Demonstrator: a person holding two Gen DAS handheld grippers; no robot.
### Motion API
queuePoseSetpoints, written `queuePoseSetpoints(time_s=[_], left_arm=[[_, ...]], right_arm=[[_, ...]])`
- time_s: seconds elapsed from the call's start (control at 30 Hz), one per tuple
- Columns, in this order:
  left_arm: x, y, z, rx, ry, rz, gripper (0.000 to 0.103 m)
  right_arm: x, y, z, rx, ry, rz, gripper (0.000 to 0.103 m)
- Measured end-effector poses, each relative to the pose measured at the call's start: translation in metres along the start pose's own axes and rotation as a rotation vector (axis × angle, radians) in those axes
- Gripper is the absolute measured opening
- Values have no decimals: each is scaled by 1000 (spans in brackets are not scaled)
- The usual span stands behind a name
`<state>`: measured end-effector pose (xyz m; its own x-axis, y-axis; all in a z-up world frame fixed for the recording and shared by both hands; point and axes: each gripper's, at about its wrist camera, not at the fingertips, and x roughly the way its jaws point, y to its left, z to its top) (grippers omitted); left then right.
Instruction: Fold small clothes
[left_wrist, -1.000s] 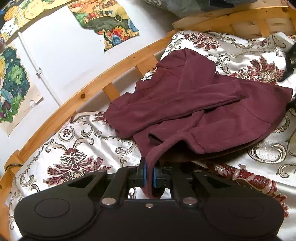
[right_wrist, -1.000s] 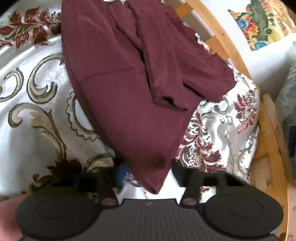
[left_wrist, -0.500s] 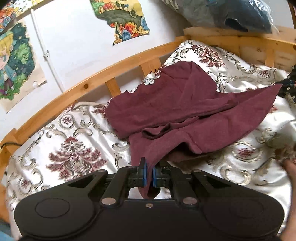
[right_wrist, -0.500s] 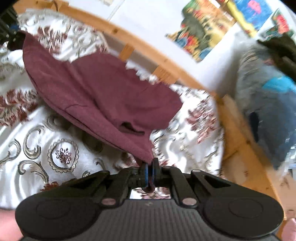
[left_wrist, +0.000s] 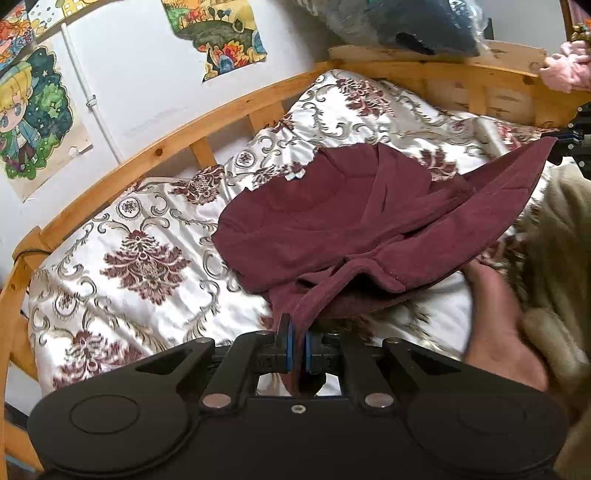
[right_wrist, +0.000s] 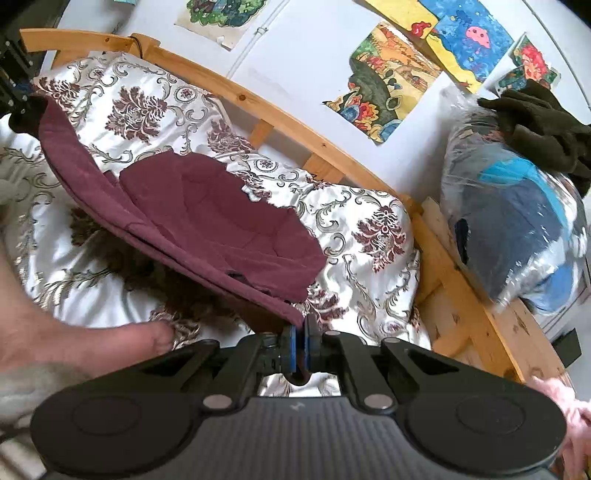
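Nearest to me, my left claw (left_wrist: 297, 350) is clamped on a corner of the maroon garment (left_wrist: 332, 221), the cloth pinched between the blue pads and hanging a little below them. My right claw (right_wrist: 299, 347) is likewise closed on the opposite corner, with a tuck of the same fabric showing under its pads. Between the two claws the lower edge of the garment is lifted clear of the bed (left_wrist: 122, 266) and stretched into a taut line, with shadow on the patterned bedspread beneath it. Beyond that raised edge, the rest of the garment lies on the bedspread near the curved wooden rail (left_wrist: 177, 144), its far part spread fairly flat. It looks like a small long-sleeved top in a soft, matte knit: a sleeve is laid across the body, its cuff opening visible just past my left claw, and a small white label shows at the far neckline. I judge the fold to be partway through. The sleeve seems already turned in, and the bottom edge is held up ready to be carried over toward the neckline, but that fold is not yet laid down. The creases across the body have not been smoothed, and nothing here looks like a finished, compact bundle. Farther off, coloured drawings (right_wrist: 391, 88) hang on the pale wall, and a plastic-wrapped bundle (right_wrist: 517, 229) sits beyond the end of the bed.
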<state>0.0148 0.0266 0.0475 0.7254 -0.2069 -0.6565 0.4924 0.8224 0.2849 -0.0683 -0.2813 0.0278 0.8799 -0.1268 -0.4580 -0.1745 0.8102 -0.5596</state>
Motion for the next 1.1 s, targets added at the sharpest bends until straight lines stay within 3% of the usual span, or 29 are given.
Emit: queuePoseSetpoints(time_s=[0.17,0.37,0.53,0.7,0.9,1.1], left_arm=[[-1,2,3,-36,-13,-2,6],[33,24,43,-78,-79,88,7],[107,44,84,-74,-58,157,8],[181,63,111,-79,-26,172,8],[247,73,126,-79,-12,199,8],[304,85,120,-139,31,193,9]], right_arm=[[5,-5,8,30,-13,-11,5],[55,-19,35,30,-71,-83,5],[123,-25,56,6,-89,-128,5],[202,-26,74,26,-75,-144,5],[282,-24,79,66,-44,-156,5],[334,-20,82,96,-29,-135,6]])
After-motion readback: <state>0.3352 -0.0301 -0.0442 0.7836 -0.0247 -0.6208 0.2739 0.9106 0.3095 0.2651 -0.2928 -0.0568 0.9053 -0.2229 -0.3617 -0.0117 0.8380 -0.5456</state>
